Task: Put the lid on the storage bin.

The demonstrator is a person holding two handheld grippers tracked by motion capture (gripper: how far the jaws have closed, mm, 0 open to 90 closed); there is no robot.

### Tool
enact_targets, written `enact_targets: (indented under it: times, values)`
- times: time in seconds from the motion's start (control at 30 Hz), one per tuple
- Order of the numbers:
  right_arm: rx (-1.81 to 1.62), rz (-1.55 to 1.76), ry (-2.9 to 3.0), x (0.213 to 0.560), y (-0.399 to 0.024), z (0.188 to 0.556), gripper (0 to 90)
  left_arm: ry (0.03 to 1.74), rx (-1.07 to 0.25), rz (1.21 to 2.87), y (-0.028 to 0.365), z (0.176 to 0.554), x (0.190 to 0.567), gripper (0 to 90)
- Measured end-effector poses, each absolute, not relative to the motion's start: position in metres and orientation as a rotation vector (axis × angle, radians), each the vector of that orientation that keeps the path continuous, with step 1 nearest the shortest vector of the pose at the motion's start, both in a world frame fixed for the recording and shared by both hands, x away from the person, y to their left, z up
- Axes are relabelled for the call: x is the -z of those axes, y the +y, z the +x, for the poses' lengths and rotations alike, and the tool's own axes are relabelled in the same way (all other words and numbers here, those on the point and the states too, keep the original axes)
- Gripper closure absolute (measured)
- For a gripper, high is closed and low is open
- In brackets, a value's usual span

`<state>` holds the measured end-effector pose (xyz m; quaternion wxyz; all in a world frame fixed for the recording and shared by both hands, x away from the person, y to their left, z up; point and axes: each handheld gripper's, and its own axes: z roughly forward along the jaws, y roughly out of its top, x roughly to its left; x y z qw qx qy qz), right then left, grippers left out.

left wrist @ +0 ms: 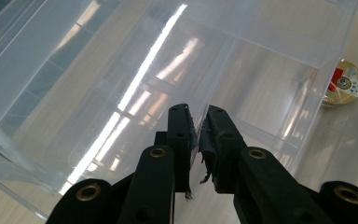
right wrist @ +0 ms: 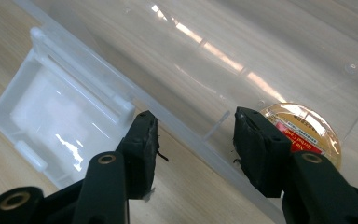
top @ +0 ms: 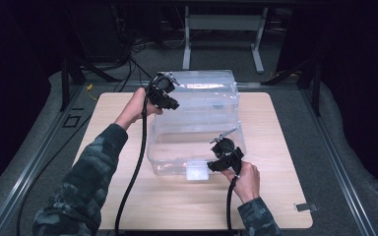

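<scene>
The jaws of the left gripper (left wrist: pixel 198 135) stood nearly together, a narrow slit between them, with the clear plastic bin (left wrist: pixel 177 60) just beyond their tips; whether they pinched its wall, I could not tell. The right gripper (right wrist: pixel 193 135) had its jaws wide apart, astride the bin's rim. A white latch (right wrist: pixel 63 116) lay left of them, a roll of tape (right wrist: pixel 307 126) behind the right jaw.
</scene>
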<state>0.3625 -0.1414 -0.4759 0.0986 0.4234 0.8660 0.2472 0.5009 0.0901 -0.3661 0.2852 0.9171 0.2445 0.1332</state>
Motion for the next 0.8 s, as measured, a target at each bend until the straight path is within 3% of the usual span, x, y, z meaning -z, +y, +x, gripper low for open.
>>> enact_targets:
  times: [0.8]
  values:
    - [-0.733, 1.260, 2.535, 0.477, -0.136, 0.384, 49.1, 0.645, -0.374, 2.431, 0.097, 0.492, 0.364, 80.9]
